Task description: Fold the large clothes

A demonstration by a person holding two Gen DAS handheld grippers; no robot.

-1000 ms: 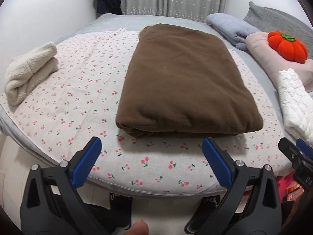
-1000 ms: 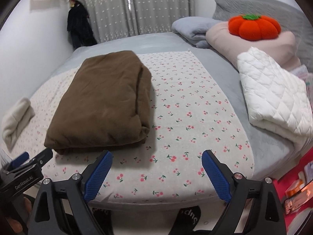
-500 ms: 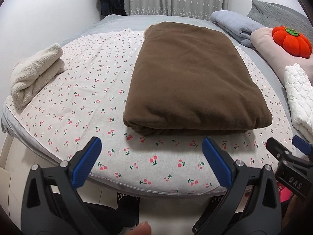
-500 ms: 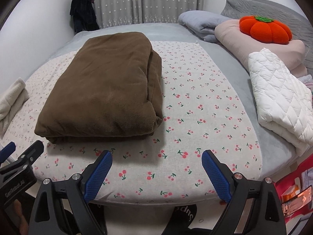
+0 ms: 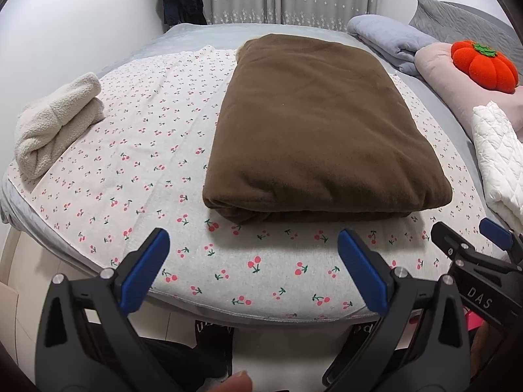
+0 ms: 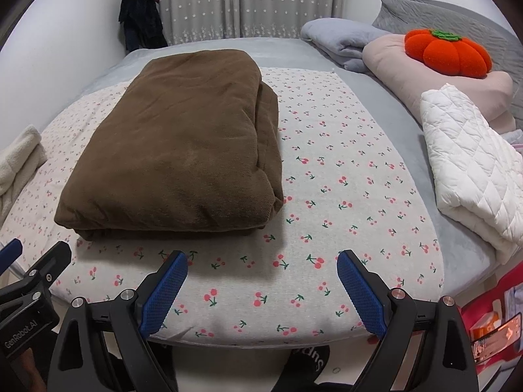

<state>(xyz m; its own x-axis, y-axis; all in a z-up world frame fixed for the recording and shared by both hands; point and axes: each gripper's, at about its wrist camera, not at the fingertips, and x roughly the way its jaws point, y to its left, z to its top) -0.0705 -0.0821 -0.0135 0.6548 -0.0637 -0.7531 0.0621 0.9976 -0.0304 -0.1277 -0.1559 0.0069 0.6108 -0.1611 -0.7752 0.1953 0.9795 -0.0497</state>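
A brown garment (image 5: 313,130) (image 6: 183,150) lies folded into a thick rectangle on the cherry-print sheet (image 5: 137,150) (image 6: 346,183) of the bed. Its near folded edge faces me. My left gripper (image 5: 253,258) hovers over the bed's front edge, just short of that fold, open and holding nothing. My right gripper (image 6: 261,281) hangs over the front edge to the right of the garment's near corner, open too. Each gripper shows at the side of the other's view: the right gripper (image 5: 470,238) and the left gripper (image 6: 36,258).
A cream fleece bundle (image 5: 55,124) sits at the left edge. On the right lie a white quilted pad (image 6: 470,170), a pink pillow (image 6: 408,68) with an orange pumpkin cushion (image 6: 447,54), and a grey-blue blanket (image 6: 340,40). Slippers (image 5: 212,346) stand on the floor below.
Both grippers have moved forward toward the bed, so the brown garment looms larger. Neither gripper has changed its opening.
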